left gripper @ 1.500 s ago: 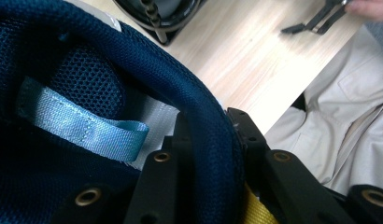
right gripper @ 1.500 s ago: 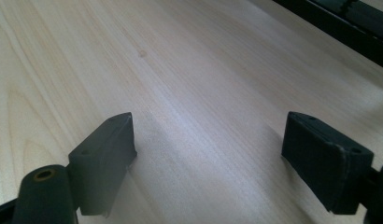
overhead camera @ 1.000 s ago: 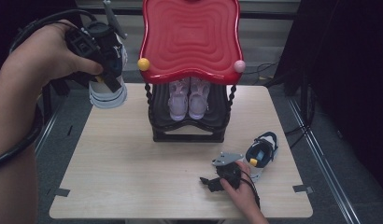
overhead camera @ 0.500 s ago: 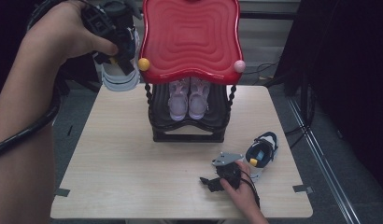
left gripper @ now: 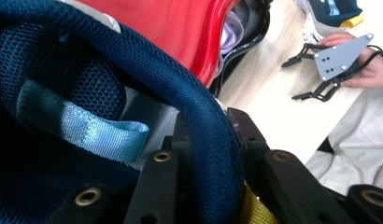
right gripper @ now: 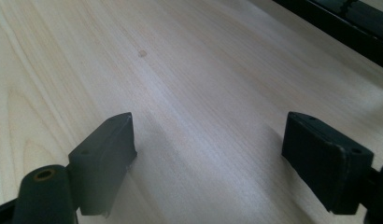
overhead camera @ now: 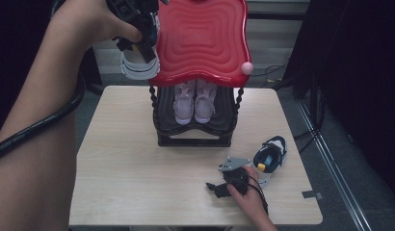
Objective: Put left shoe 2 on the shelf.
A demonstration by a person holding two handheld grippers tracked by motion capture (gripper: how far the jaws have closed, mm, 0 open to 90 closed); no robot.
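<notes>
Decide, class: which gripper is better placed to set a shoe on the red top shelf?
Left. The left gripper holds the navy shoe beside the red shelf; the right gripper rests open on the table.

Red shelf top [overhead camera: 200, 41] blocks the raised sneaker [overhead camera: 138, 65].

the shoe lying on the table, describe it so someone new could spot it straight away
Start at the two-tier rack with the wavy red plastic top at the back of the pale wooden table. Go to the table's near right part: the navy and white shoe with a yellow tab lies there beside the right tool. Unlike the pink pair, it is off the rack.
</notes>
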